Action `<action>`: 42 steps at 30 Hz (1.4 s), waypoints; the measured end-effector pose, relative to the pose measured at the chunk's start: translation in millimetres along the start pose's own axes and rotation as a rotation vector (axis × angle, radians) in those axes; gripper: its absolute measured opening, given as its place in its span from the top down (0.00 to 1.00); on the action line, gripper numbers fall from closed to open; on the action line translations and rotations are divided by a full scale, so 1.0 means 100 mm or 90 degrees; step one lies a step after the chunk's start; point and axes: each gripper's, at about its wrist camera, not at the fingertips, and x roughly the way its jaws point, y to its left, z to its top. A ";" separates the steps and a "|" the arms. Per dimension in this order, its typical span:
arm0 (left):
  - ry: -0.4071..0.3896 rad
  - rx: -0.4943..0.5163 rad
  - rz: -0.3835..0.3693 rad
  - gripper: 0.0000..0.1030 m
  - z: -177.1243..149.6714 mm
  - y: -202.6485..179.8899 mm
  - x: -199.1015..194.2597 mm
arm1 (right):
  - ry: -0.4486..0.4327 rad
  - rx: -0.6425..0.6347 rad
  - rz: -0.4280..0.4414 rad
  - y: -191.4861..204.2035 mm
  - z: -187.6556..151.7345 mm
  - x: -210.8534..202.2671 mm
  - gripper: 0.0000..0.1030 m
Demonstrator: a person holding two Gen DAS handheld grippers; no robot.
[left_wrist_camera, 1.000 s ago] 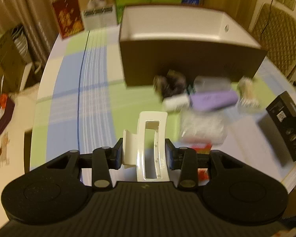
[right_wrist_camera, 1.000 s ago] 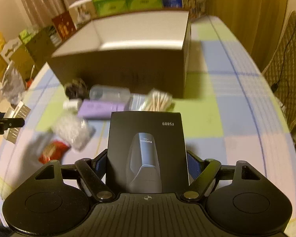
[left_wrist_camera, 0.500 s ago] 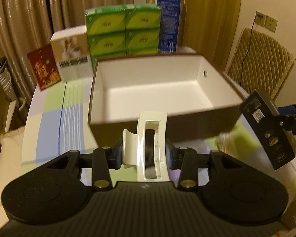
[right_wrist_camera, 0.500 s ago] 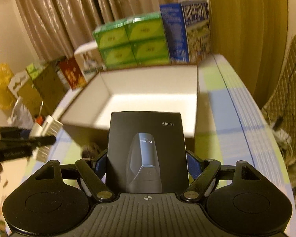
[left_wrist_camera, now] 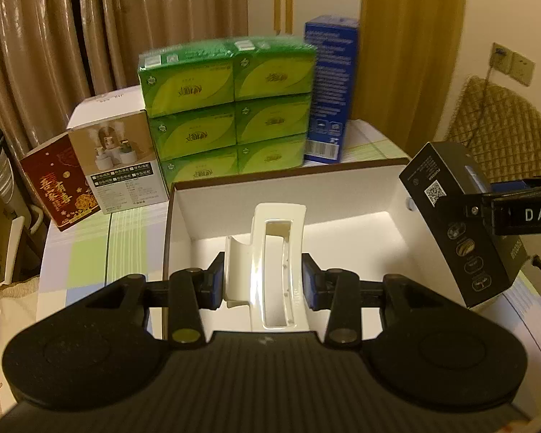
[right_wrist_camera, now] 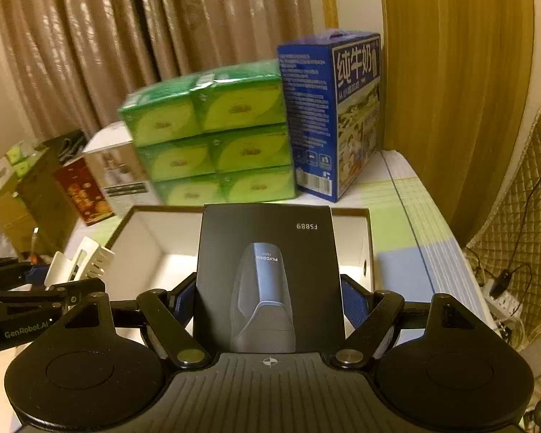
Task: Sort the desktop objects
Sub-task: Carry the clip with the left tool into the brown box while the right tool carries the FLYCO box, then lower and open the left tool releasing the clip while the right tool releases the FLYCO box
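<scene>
Both grippers have risen from the cluttered tabletop and now hang above the open white-lined cardboard box (left_wrist_camera: 288, 195), so each load looks ready to drop in. On the left, the left gripper (left_wrist_camera: 262, 281) is clamped on a glossy white plastic claw hair clip (left_wrist_camera: 274, 263), upright between the pads, its hollow window showing the box floor. On the right, the right gripper (right_wrist_camera: 268, 299) pinches a matte black cardboard shaver carton (right_wrist_camera: 267, 274), printed with a blue-grey shaver, over the box's near wall.
</scene>
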 end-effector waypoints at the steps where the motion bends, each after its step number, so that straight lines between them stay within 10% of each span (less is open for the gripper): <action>1: 0.005 -0.002 0.001 0.65 0.05 0.03 0.09 | 0.006 0.003 -0.007 -0.01 0.04 0.08 0.26; 15: 0.140 -0.005 0.063 0.65 0.31 0.29 1.44 | 0.129 0.019 -0.104 -0.26 0.22 1.18 0.26; 42: 0.164 0.062 0.070 0.55 0.34 0.23 2.03 | 0.146 -0.023 -0.182 -0.18 0.23 1.60 0.26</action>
